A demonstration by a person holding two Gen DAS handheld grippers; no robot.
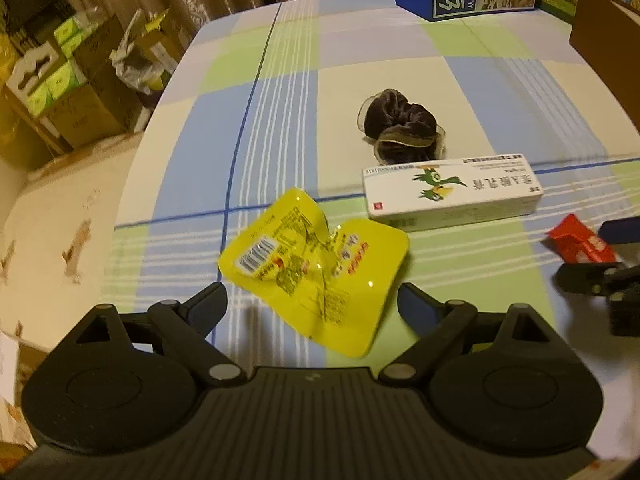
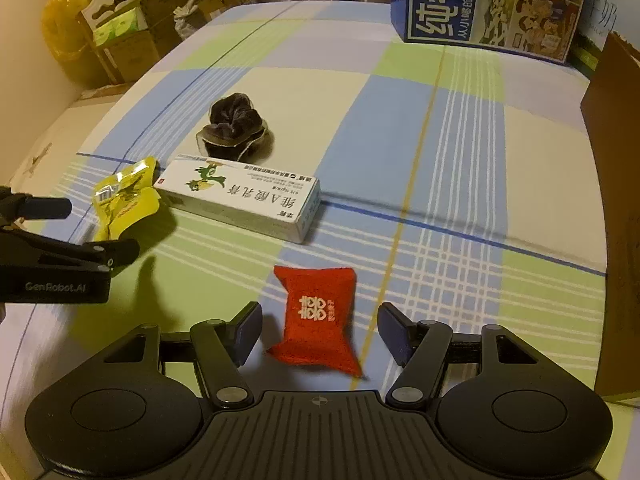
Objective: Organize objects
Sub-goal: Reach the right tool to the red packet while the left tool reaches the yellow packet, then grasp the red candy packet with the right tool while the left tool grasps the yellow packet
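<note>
Checked cloth in blue, green and cream (image 1: 280, 128) covers the tabletop, and four small things lie on it near one another. Left tool (image 1: 312, 304) hangs low with its fingers spread wide, and the yellow packet (image 1: 316, 268), crumpled and with its barcode upward, lies between and just ahead of the fingertips; neither finger clearly touches it. Right tool (image 2: 318, 332) is likewise spread, and the red pouch (image 2: 320, 316) with white characters sits between its fingers, apart from both pads. From the right wrist view the left tool (image 2: 96, 228) shows at the left edge, open on either side of the yellow packet (image 2: 124, 200). Beyond the packet lies a long white medicine box (image 1: 452, 196), flat on its broad face, printed with green birds; the packet's far corner is just beside the box's left end. Right behind the box sits a dark brown scrunchie (image 1: 400, 128), close to the box or touching it; which, I cannot tell. The red pouch (image 1: 580, 240) lies to the right of the box, near its right end. At the far edge of the tabletop stands a blue milk carton box (image 2: 488, 4), well apart from the small things, and a brown cardboard box (image 2: 616, 200) rises at the right side.
</note>
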